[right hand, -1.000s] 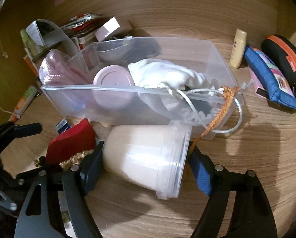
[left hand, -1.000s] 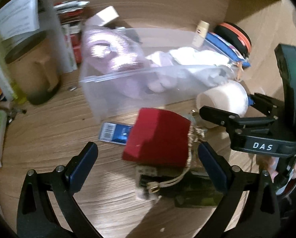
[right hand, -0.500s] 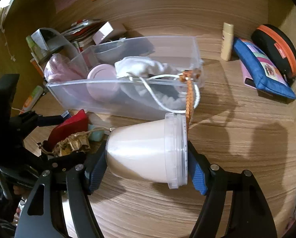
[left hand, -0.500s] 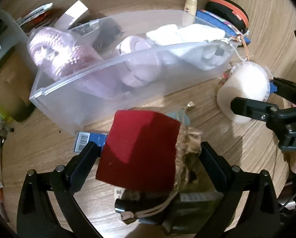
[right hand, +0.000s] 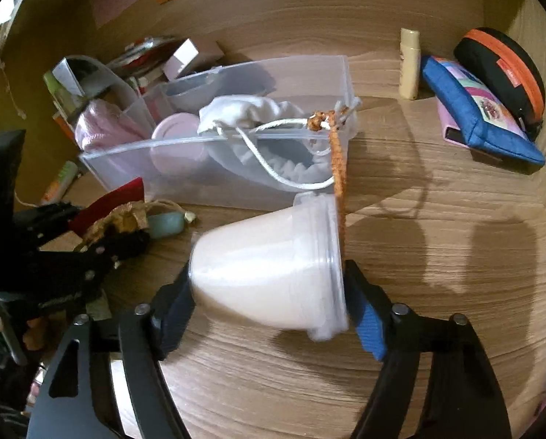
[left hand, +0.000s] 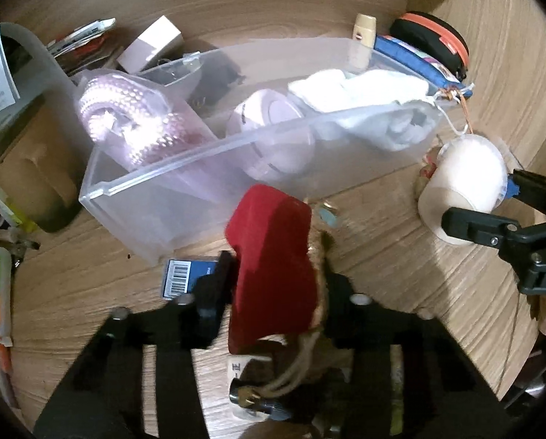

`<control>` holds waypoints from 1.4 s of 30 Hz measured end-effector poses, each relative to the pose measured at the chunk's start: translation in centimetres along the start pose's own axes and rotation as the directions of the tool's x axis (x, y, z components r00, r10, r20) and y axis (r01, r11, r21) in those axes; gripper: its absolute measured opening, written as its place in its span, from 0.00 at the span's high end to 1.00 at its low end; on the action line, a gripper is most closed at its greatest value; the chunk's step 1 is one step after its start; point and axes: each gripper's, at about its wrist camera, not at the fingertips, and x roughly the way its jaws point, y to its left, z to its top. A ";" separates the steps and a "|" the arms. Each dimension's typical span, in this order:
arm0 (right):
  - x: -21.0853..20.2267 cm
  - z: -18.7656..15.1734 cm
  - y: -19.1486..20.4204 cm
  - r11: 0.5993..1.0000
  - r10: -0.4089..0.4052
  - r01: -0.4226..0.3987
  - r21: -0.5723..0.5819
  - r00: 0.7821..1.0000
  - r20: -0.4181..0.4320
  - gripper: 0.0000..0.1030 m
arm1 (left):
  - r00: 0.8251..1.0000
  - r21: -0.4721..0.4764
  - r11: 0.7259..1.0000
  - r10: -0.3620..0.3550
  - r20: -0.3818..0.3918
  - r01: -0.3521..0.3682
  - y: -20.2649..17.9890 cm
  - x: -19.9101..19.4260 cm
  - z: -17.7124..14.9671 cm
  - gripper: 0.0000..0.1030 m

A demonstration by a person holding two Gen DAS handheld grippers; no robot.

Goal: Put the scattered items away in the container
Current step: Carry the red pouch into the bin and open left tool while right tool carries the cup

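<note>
Along the far edge of the wooden desk, a cream tube stands upright beside a blue zip pouch, which leans against a round black case with an orange rim. To the left, a clear file holder keeps papers (print too blurred to read), with a small pale box just behind the bin.

Left tool just closed in, pads pinching; right tool angled downward, half-spread, gripping.
</note>
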 end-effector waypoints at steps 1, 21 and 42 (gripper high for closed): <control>-0.3 0.0 0.0 1.000 -0.004 0.004 -0.006 1.000 0.007 0.34 | 1.000 -0.005 1.000 -0.008 0.003 0.008 0.1 -0.2 -0.1 0.67; -4.3 1.6 -1.2 0.999 0.040 -0.042 0.024 0.995 0.091 0.37 | 0.991 -0.008 0.997 -0.070 0.111 0.071 -1.0 -5.1 1.3 0.81; -4.9 7.9 0.8 0.997 0.077 -0.073 -0.029 0.973 0.217 0.37 | 0.975 -0.040 0.997 -0.057 0.216 0.067 -0.6 -6.7 6.2 0.81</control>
